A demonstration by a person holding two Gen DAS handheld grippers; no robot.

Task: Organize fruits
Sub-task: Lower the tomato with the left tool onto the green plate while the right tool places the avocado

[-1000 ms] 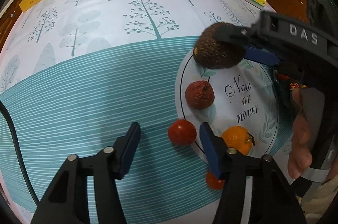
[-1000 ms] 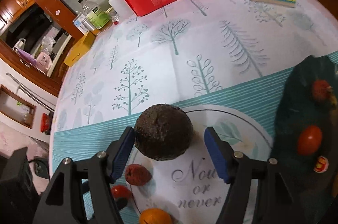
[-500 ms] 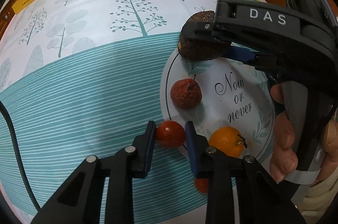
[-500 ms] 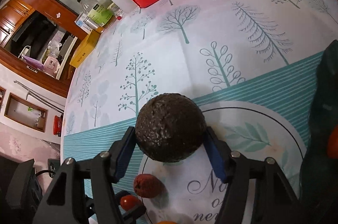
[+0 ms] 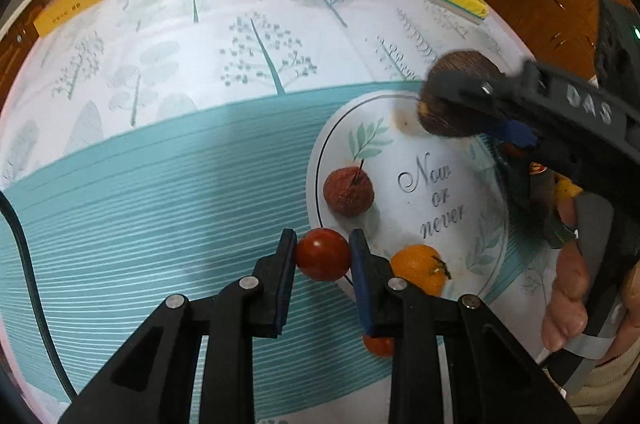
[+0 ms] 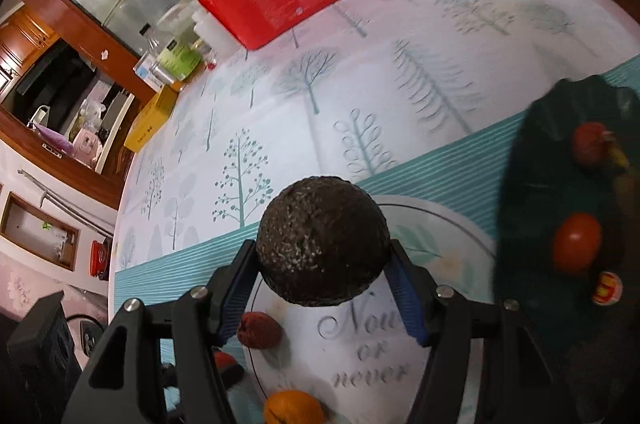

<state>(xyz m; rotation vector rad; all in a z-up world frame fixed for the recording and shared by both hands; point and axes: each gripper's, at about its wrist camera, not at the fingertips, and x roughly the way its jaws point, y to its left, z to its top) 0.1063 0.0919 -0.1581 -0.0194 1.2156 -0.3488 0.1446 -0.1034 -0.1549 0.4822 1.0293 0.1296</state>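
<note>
Over the white plate [image 5: 486, 248], the right gripper [image 6: 322, 290] clamps the avocado [image 6: 322, 240] clear for carrying; at the rim, left gripper [image 5: 323, 256] fingers pinch a cherry tomato [image 5: 323, 259] to move it.

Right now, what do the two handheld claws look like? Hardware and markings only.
Both match: matte black plastic linkage arms with silver pivot screws, ending in flat blue pads. Left claw has a dark cable trailing off its left side. Right claw shows white "DAS" lettering on its black body, a green indicator light, and a grey trigger grip. The hand on it wears a cream sleeve cuff.
</note>
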